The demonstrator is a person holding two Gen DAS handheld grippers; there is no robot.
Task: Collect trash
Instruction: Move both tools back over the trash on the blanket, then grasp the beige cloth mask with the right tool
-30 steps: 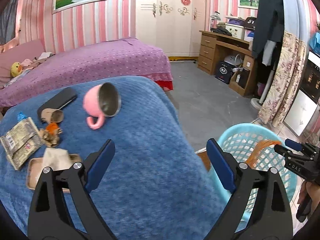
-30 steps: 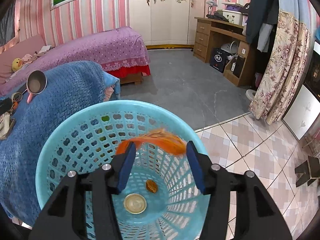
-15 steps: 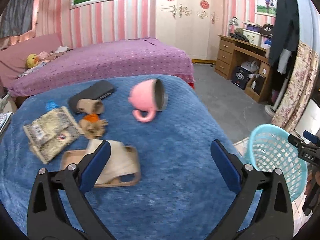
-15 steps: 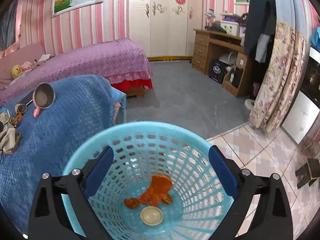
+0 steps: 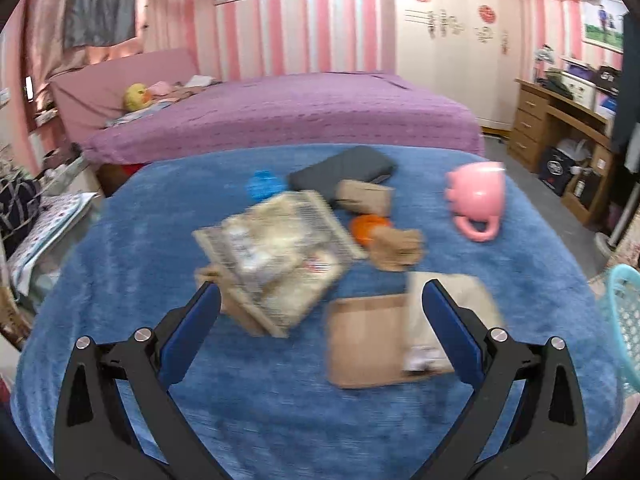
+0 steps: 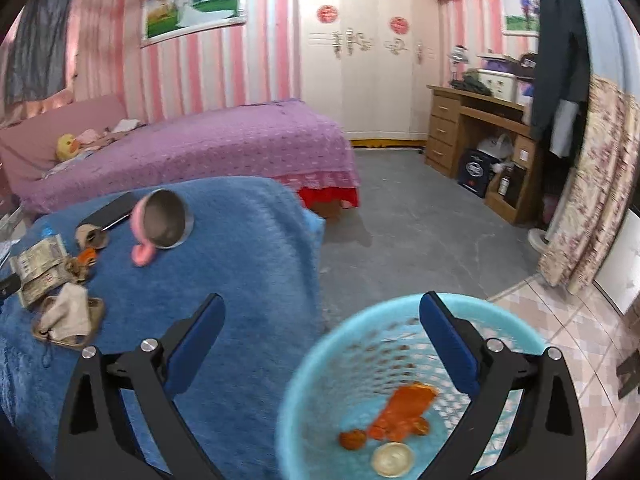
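My left gripper [image 5: 320,332] is open and empty above the blue blanket [image 5: 280,420], just short of the trash pile. The pile holds a crinkled snack wrapper [image 5: 276,256], a brown tray with a crumpled tissue [image 5: 384,340], an orange scrap [image 5: 370,226] and brown paper bits [image 5: 396,246]. My right gripper [image 6: 320,340] is open and empty above the near rim of the light-blue basket [image 6: 304,420]. An orange wrapper [image 6: 404,412] lies inside the basket with a round lid [image 6: 392,460].
A pink mug [image 5: 478,196] lies on its side on the blanket, beside a dark case [image 5: 344,170] and a blue cap [image 5: 262,186]. A purple bed [image 5: 300,112] stands behind. A wooden desk [image 6: 480,136] is at the right, past grey floor.
My right gripper opened and dropped the orange wrapper into the basket, then drew back left. My left gripper swung left from the basket side to face the trash pile.
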